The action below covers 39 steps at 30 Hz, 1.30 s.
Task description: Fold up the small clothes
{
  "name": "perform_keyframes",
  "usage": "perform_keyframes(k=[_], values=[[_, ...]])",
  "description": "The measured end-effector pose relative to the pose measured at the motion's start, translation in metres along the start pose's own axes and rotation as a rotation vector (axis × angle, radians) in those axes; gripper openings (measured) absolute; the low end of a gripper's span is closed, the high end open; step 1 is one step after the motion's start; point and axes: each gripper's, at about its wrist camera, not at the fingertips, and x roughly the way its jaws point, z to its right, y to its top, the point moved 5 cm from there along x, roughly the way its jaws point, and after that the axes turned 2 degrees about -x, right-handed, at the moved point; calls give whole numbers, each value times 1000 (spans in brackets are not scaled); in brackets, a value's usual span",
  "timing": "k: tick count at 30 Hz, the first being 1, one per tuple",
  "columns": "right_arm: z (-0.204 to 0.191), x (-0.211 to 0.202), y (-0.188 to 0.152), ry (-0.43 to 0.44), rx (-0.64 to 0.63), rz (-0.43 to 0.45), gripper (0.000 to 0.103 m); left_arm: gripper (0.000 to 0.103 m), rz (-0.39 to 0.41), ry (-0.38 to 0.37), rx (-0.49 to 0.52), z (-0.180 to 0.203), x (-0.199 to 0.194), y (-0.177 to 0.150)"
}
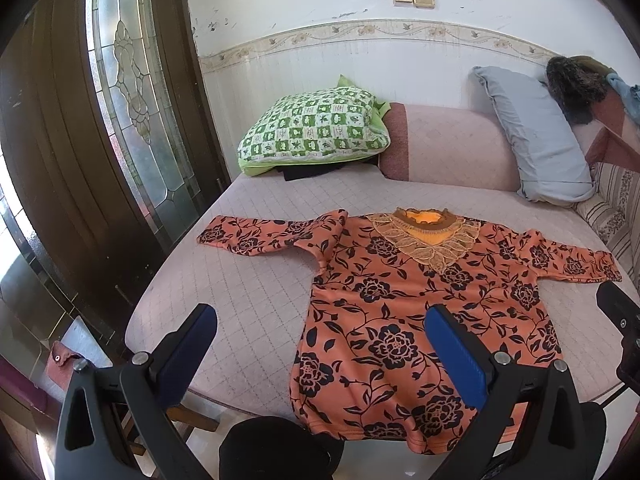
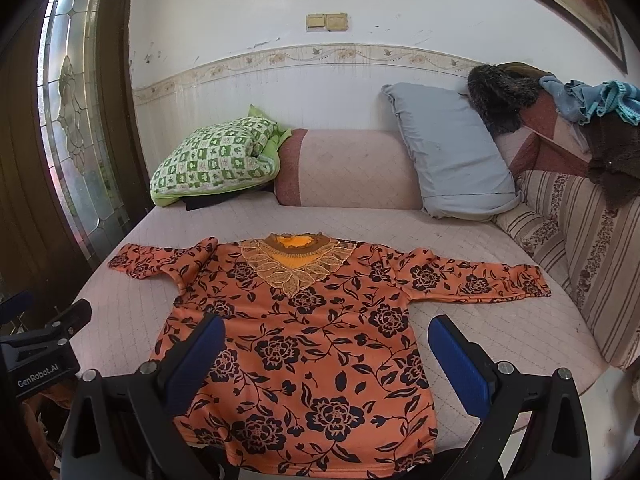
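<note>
I see the shirt (image 2: pixel 304 344) lying flat, face up, on the bed (image 2: pixel 460 320), both sleeves spread and the hem at the near edge, so I judge folding has not begun. My left gripper (image 1: pixel 320 344) and right gripper (image 2: pixel 324 352) hover above the hem, jaws wide and empty. Next I'd reach far for a sleeve and bring it across the body.

Orange shirt (image 2: pixel 304 344) with black flowers, gold lace collar (image 2: pixel 295 266); green-checked pillow (image 2: pixel 216 160); grey pillow (image 2: pixel 448 152); pink quilted bed (image 2: pixel 360 224).
</note>
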Motion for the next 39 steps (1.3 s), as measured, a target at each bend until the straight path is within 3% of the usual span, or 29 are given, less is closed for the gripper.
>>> perform_keyframes(k=[20,39], values=[[4,2,2,3,13,2,103,103,-1,2,6,0,3,1],[-6,9,0,26,9,-12,103,103,5,63,-43,-32,7,6]])
